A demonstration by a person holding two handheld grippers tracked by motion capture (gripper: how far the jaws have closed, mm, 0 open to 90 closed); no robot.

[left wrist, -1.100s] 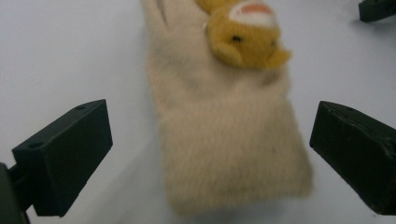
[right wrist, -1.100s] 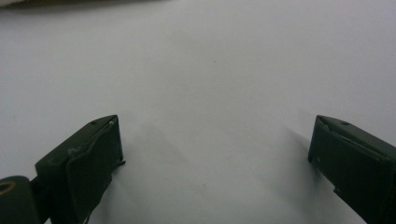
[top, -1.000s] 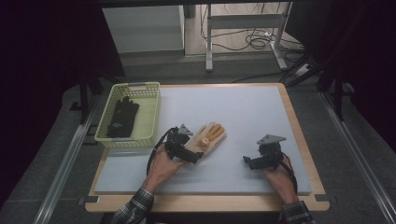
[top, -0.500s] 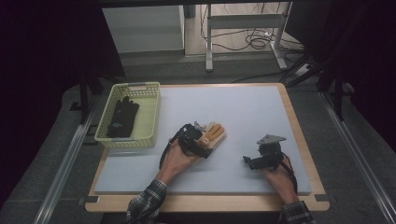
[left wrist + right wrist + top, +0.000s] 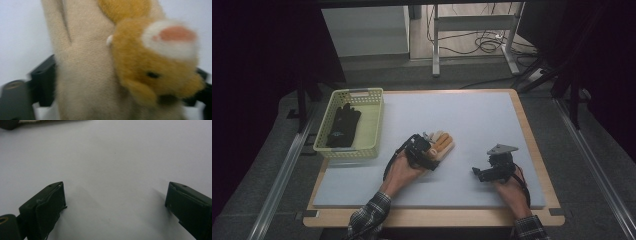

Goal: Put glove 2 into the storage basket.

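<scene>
The beige glove (image 5: 82, 82) with a fuzzy animal face lies mid-bench (image 5: 492, 120), soft, light and floppy. The left gripper (image 5: 424, 152) has just been closing its jaws around the cuff, the best hold; the right gripper (image 5: 484, 172) hangs wide, empty.

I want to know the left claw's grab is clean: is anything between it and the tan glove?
Nothing visible: the left claw has been closing around the tan glove, its jaws at the glove's sides.

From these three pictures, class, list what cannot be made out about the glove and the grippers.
- Beige glove: the cuff is cut off by the bottom edge of the left gripper view; blurred.
- Left gripper: jaw contact is covered by the glove.
- Black glove in the basket: too small and dark in the high view.
- Right gripper: open above the bare mat.
</scene>
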